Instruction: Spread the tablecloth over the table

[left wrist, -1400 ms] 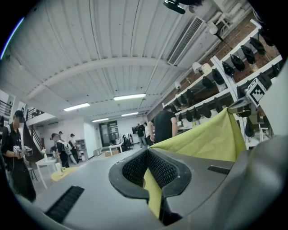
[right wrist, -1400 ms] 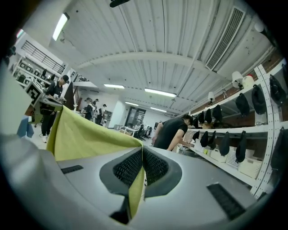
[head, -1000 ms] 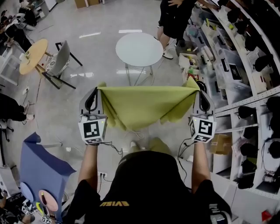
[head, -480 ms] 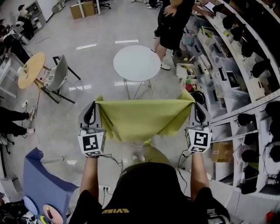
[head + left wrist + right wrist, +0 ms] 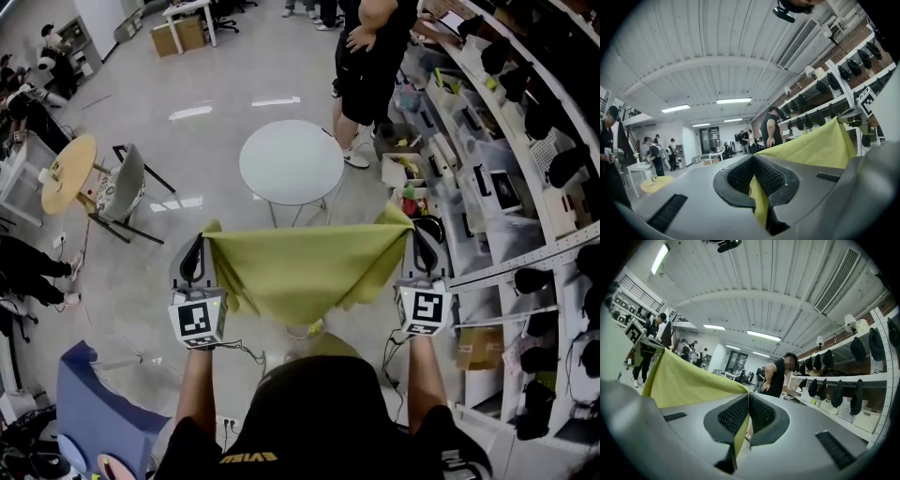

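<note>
A yellow-green tablecloth hangs stretched between my two grippers in the head view, its lower edge sagging to a point. My left gripper is shut on the cloth's left top corner; the cloth runs out of its pads to the right. My right gripper is shut on the right top corner, where the cloth runs left. Both grippers point level. The round white table stands on thin legs just beyond the cloth.
A person in black stands at the table's far right. Shelves with bins and black headgear line the right side. A wooden round table and a grey chair stand left. A blue object lies at lower left.
Both grippers have carried the stretched cloth forward toward the white table. The cloth's grip and spread look the same.
</note>
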A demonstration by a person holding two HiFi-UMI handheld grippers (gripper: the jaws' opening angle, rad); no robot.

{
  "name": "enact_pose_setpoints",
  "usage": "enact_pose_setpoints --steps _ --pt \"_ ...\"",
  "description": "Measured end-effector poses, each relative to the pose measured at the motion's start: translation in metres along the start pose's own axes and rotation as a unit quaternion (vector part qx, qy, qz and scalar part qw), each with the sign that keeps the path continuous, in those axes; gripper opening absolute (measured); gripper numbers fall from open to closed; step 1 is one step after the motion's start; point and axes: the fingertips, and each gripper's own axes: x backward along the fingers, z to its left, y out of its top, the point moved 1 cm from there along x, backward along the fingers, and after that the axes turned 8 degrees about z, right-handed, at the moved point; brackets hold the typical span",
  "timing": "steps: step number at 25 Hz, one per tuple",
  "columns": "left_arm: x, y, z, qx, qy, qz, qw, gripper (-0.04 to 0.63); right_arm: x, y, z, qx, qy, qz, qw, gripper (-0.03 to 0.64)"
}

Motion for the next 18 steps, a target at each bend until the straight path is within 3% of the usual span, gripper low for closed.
enact_pose_setpoints --steps 18 --pt "-0.099 0.044 -0.034 -0.014 0.039 0.005 0.9991 0.017 -0.113 0.001 -0.078 0.0 0.036 -0.032 0.999 0.005"
